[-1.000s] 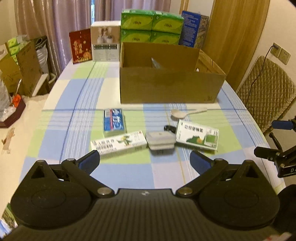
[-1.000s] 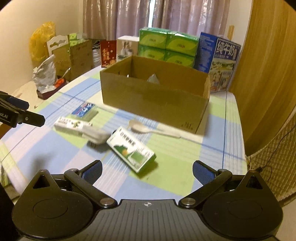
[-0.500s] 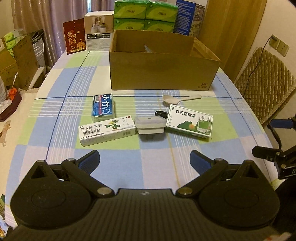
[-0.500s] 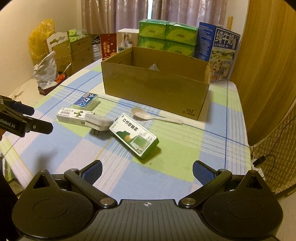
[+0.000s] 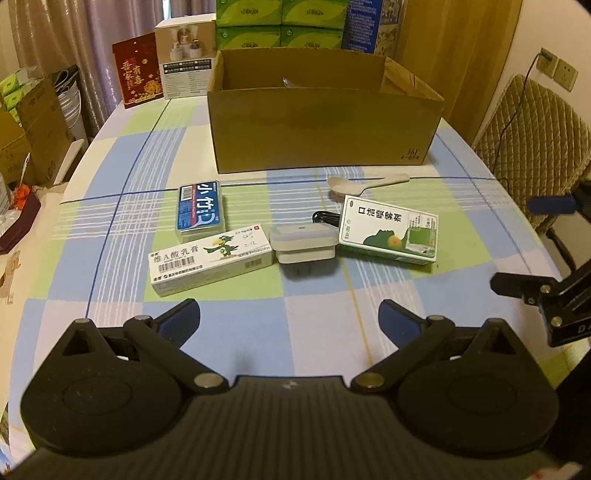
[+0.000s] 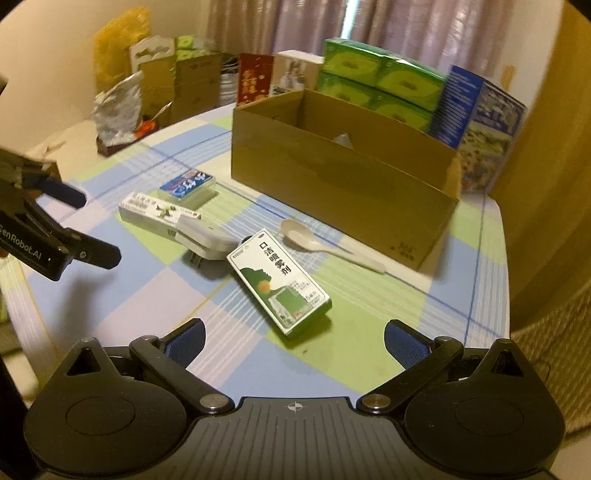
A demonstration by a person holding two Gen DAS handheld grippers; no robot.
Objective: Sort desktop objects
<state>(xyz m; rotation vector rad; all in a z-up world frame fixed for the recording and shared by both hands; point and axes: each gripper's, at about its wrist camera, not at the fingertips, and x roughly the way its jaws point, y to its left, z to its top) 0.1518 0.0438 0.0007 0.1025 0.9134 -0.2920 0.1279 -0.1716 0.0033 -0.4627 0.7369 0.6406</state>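
Note:
On the checked tablecloth lie a blue box [image 5: 200,206], a long white ointment box [image 5: 210,259], a white charger plug [image 5: 303,244], a green-and-white spray box [image 5: 389,229] and a white spoon [image 5: 364,184]. An open cardboard box [image 5: 325,129] stands behind them. My left gripper [image 5: 289,319] is open and empty, just in front of the ointment box and plug. My right gripper [image 6: 293,341] is open and empty, right in front of the spray box [image 6: 279,280]. The spoon [image 6: 325,245] and plug [image 6: 207,238] lie beyond it.
Green tissue packs [image 5: 280,18], a blue milk carton [image 6: 480,122], a white box [image 5: 184,59] and a red card [image 5: 138,74] stand behind the cardboard box. A quilted chair [image 5: 532,136] is at the right. Boxes and bags [image 6: 122,99] crowd the far left.
Both grippers have moved closer to the objects and tilted down. The right gripper has swung toward the spray box. The objects have not moved.

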